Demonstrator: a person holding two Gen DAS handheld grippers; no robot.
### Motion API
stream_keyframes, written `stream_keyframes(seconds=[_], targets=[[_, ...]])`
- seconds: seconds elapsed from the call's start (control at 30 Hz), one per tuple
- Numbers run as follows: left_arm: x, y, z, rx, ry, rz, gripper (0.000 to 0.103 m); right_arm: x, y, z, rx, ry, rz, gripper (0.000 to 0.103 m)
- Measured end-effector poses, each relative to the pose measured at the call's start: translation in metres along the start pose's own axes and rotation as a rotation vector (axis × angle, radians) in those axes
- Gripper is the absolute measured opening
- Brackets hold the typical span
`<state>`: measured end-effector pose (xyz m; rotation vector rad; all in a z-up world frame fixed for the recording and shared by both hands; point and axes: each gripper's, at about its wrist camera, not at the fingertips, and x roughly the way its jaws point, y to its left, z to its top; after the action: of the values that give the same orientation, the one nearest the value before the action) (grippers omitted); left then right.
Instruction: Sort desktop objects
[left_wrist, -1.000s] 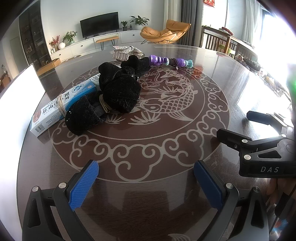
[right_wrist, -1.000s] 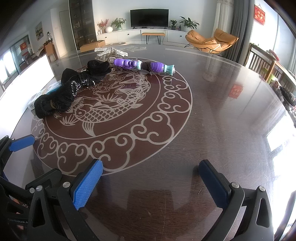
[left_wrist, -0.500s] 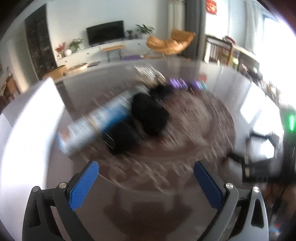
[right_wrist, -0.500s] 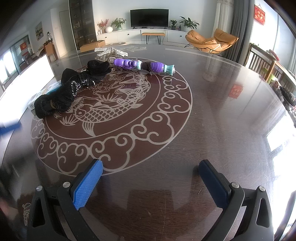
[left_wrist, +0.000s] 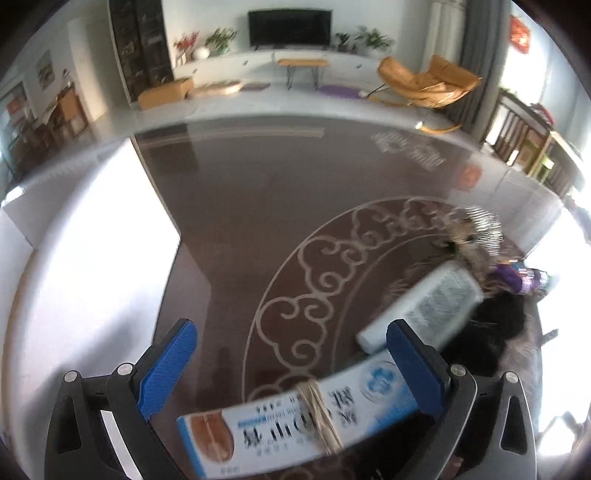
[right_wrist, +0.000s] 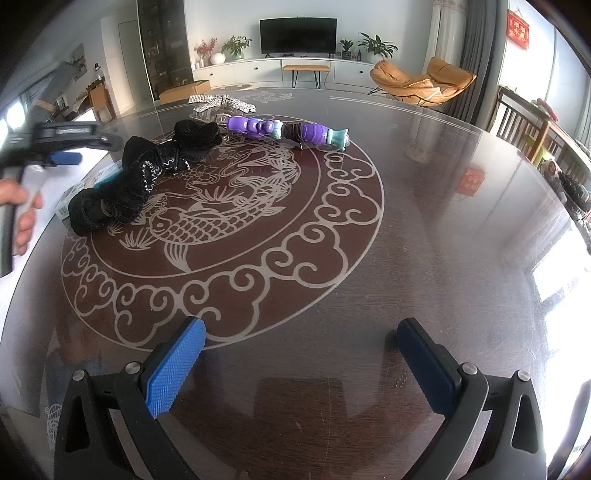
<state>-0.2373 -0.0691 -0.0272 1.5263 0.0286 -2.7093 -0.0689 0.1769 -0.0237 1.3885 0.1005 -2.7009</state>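
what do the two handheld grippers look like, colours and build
Both match: the left gripper and right gripper have black angular plastic frames with silver screws, and jaws faced with blue ribbed pads. The right-wrist view shows a bare hand gripping the left one's dark handle; no sleeve is visible.

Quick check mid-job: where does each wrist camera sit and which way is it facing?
Left wrist: low over the table's left side; open left tongs straddle the toothpaste box.
Right wrist: above the near table edge, facing the TV; open right tongs, hand at left.
Shared: black cloth, purple toy.
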Motion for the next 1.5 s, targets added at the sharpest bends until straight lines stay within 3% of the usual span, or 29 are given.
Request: stream_keyframes(seconds=[0.13, 0.3, 0.6, 1.07, 1.4, 1.5], targets=[[0.01, 0.004, -0.014, -0.05, 0.045, -0.07, 0.103, 0.0, 0.0, 0.0, 0.0, 0.0, 0.0, 0.103], [-0.007, -0.021, -0.055, 0.094, 0.027, -0.047, 0.103, 0.0, 0.0, 0.0, 0.0, 0.0, 0.0, 0.103], [-0.046, -0.048, -0.118, 0.188, 0.041, -0.104, 0.103, 0.0, 0.0, 0.0, 0.0, 0.0, 0.0, 0.103], [-0.062, -0.045, -0.141, 0.249, 0.038, -0.142, 0.103, 0.0, 0.0, 0.0, 0.0, 0.0, 0.0, 0.103], [-0.06, -0.045, -0.142, 0.25, 0.025, -0.145, 0.103, 0.0, 0.0, 0.0, 0.0, 0.0, 0.0, 0.103], [-0.069, -0.039, -0.143, 0.218, 0.023, -0.188, 0.103, 0.0, 0.001, 0.0, 0.0, 0.0, 0.0, 0.103]])
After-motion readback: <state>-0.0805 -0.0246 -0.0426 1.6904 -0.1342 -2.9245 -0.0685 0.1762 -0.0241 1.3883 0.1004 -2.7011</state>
